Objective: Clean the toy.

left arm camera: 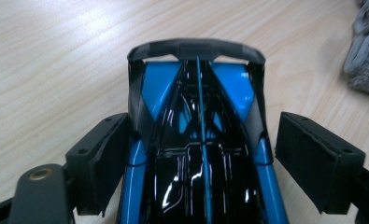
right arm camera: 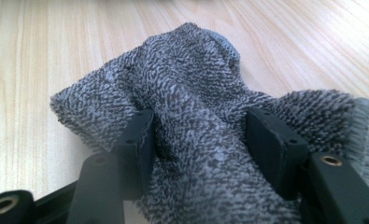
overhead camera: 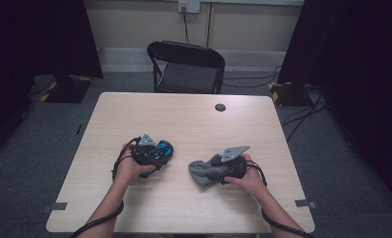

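Grey cloth (right arm camera: 196,107) bunched within right gripper (right arm camera: 198,135), seemingly pinched

A wooden table (overhead camera: 183,114) bears a toy car (overhead camera: 161,151) and a grey cloth (overhead camera: 202,172).

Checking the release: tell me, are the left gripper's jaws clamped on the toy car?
No: the left gripper has its jaws apart from the toy car.

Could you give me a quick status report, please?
Left tongs open astride glossy blue-and-black toy car. Right tongs pinching grey terry cloth. Nothing in the way.
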`<state>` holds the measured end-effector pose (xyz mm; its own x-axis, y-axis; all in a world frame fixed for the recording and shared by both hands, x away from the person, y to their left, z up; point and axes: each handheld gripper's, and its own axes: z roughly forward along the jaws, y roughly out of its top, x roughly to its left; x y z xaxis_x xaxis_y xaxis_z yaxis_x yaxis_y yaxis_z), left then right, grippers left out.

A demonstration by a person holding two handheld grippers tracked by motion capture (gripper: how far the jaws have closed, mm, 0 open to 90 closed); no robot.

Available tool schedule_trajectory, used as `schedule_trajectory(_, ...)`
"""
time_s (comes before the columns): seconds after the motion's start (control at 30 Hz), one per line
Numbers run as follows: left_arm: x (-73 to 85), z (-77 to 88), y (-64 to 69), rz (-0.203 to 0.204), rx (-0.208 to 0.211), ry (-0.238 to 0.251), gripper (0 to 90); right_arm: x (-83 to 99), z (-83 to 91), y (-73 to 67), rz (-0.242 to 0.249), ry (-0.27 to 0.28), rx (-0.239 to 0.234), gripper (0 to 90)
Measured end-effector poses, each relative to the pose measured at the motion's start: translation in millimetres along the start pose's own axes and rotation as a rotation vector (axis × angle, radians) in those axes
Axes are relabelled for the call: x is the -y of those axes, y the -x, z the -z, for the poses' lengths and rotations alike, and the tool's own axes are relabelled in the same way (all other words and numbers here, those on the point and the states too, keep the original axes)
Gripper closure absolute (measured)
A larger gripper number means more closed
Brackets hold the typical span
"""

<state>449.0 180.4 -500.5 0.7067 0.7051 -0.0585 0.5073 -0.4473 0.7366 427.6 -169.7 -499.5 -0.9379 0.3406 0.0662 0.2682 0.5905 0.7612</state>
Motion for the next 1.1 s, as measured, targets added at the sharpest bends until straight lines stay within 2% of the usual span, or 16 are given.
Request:
schedule_trajectory(0.03,0.8,0.0,-0.8,-0.003,-0.006,-0.005,18.1,0.0,0.0,-0.3,0.002,-0.001,0.002,44.7)
schedule_trajectory(0.07,2.3,-0.2,-0.9,0.019,-0.004,-0.018,18.2,-0.1,-0.2,-0.7,0.004,-0.002,0.005,45.2)
schedule_trajectory(0.1,3.4,0.4,-2.1,0.007,-0.008,-0.011,18.0,-0.4,-0.2,-0.9,0.004,-0.005,0.007,45.8)
schedule_trajectory(0.13,4.5,0.6,-2.3,0.015,-0.001,-0.004,18.2,-0.9,-0.3,-1.1,0.005,-0.009,0.010,46.2)
schedule_trajectory(0.2,5.0,2.4,-3.1,-0.006,-0.007,-0.012,18.2,-1.7,-0.4,-1.7,0.008,-0.016,0.015,46.5)
schedule_trajectory(0.23,5.8,2.8,-2.1,0.007,0.003,-0.012,18.1,-1.7,-0.4,-1.6,0.006,-0.017,0.015,46.9)
schedule_trajectory(0.3,6.3,4.3,-3.1,-0.009,-0.004,-0.015,18.2,-1.8,-0.3,-1.1,0.003,-0.017,0.014,47.7)
schedule_trajectory(0.33,7.1,4.7,-2.1,0.000,0.005,-0.017,18.2,-1.7,-0.3,-0.9,0.002,-0.017,0.014,48.1)
schedule_trajectory(0.43,9.3,6.1,-2.3,-0.037,-0.014,-0.010,21.4,-1.8,-0.3,-0.9,0.001,-0.017,0.017,48.4)
schedule_trajectory(0.5,9.5,6.9,-1.5,-0.018,-0.003,-0.006,24.3,-1.7,-0.2,-0.9,0.001,-0.017,0.017,48.4)
schedule_trajectory(0.63,8.3,7.0,-0.7,-0.046,-0.021,-0.020,25.3,-2.4,-0.4,-1.2,-0.003,-0.021,0.020,48.6)
schedule_trajectory(0.73,8.2,6.9,-0.5,-0.045,-0.021,-0.021,25.4,-2.2,-0.3,-1.4,-0.003,-0.020,0.021,48.6)
schedule_trajectory(0.87,8.4,6.8,-0.4,-0.043,-0.024,-0.017,25.4,-1.8,-0.3,-1.5,-0.005,-0.017,0.022,48.6)
schedule_trajectory(0.93,7.9,5.9,0.2,-0.018,-0.015,-0.015,25.4,-2.1,-0.3,-1.4,-0.006,-0.019,0.022,48.6)
schedule_trajectory(1.03,4.6,5.0,-1.3,-0.021,-0.021,-0.028,25.5,-1.9,-0.3,-1.2,-0.007,-0.017,0.020,48.6)
schedule_trajectory(1.1,1.2,3.7,-1.1,0.011,-0.011,-0.040,25.4,-1.8,-0.3,-1.1,-0.006,-0.017,0.020,48.6)
